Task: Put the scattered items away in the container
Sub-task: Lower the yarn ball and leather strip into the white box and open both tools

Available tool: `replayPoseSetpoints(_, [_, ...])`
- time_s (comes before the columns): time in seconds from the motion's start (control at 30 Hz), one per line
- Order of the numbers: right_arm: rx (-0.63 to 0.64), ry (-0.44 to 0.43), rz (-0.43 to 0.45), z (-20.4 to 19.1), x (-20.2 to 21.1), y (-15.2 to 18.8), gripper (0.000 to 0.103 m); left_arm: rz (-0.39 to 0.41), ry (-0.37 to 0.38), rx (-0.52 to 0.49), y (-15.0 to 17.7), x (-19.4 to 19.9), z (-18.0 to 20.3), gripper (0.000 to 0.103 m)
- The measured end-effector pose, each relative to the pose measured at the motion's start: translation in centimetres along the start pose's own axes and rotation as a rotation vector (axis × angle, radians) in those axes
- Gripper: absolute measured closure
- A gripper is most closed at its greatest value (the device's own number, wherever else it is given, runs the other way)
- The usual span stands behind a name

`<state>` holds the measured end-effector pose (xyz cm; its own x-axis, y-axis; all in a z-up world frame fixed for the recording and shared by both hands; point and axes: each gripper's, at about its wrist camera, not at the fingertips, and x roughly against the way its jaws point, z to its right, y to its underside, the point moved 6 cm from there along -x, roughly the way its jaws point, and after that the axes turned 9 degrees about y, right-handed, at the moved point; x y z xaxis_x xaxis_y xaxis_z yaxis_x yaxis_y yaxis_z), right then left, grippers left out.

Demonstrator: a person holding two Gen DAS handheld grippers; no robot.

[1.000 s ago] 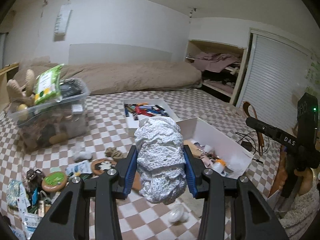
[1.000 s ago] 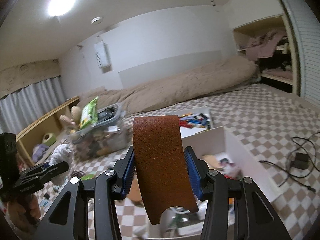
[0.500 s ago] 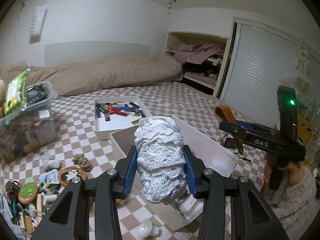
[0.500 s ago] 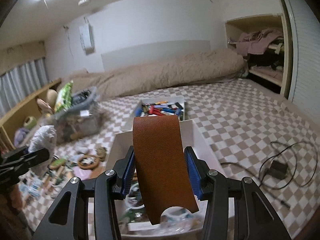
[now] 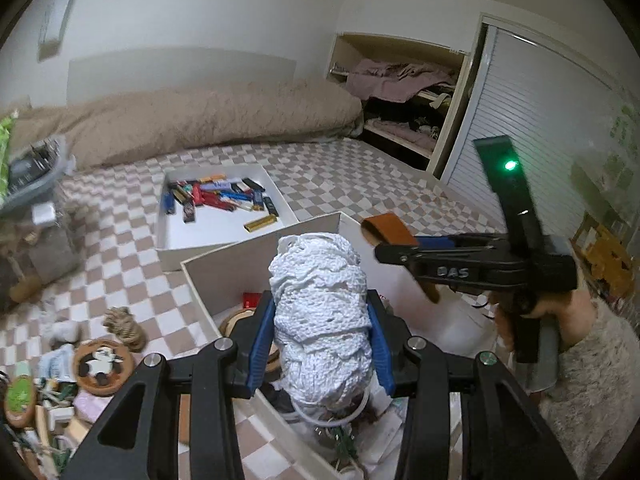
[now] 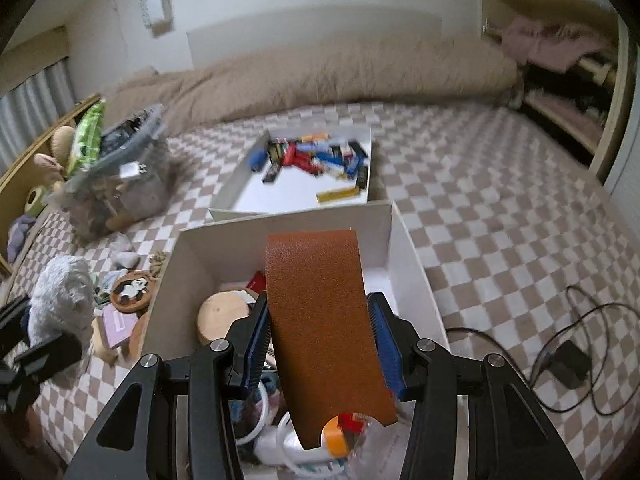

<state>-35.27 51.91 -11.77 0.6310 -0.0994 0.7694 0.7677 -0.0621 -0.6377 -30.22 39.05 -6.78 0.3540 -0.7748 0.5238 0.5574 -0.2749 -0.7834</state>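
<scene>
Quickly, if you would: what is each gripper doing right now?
Left gripper: shut on the white crochet bundle.
Right gripper: shut on the brown leather piece.

A checkered floor covering point(image 6: 500, 208) carries a white box point(image 6: 404, 240) near; a shallow white tray point(image 6: 240, 188) behind it; a clear bin point(image 6: 116, 192) far left; scattered clutter point(image 5: 100, 364) near left; a black cable point(image 6: 576, 360) right.

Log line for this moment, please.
left gripper: shut on white knit bundle | right gripper: shut on brown leather piece | both over white box
</scene>
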Motion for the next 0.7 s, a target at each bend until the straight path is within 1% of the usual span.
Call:
replayPoseSetpoints(0.07, [-0.005,0.009,-0.03,0.3,-1.4,-0.1,0.054,-0.017,0.01,0.012,-0.3,-1.2,-0.3,0.06])
replayPoseSetpoints(0.23, [0.0,0.027,-0.102,0.7,-4.7,-0.6,0.054,-0.051,0.007,0.004,-1.0,-3.9,-1.2,0.06])
replayPoseSetpoints(0.4, [0.001,0.044,-0.139,1.0,-7.2,-1.3,0.053,-0.087,-0.023,-0.009,-1.0,-6.1,-2.3,0.06])
replayPoseSetpoints(0.43, [-0.001,0.041,-0.147,0.9,-7.5,-1.3,0.05,-0.093,-0.027,-0.006,-1.0,-6.5,-2.7,0.06])
replayPoseSetpoints(0.47, [0.001,0.035,-0.145,0.9,-7.6,-1.3,0.037,-0.098,-0.029,-0.002,-1.1,-6.7,-2.9,0.06])
replayPoseSetpoints(0.5, [0.005,0.03,-0.141,0.8,-7.5,-1.3,0.021,-0.103,-0.033,0.003,-1.1,-7.0,-3.2,0.06])
replayPoseSetpoints(0.53, [0.009,0.026,-0.135,0.7,-7.5,-1.4,0.016,-0.107,-0.036,0.005,-1.1,-7.2,-3.5,0.06])
replayPoseSetpoints(0.57, [0.012,0.018,-0.126,0.6,-7.2,-1.4,0.014,-0.111,-0.037,0.007,-1.1,-7.5,-3.7,0.06])
replayPoseSetpoints(0.7, [0.007,-0.008,-0.088,0.3,-6.0,-1.7,0.014,-0.133,-0.04,0.015,-1.1,-8.7,-4.2,0.06])
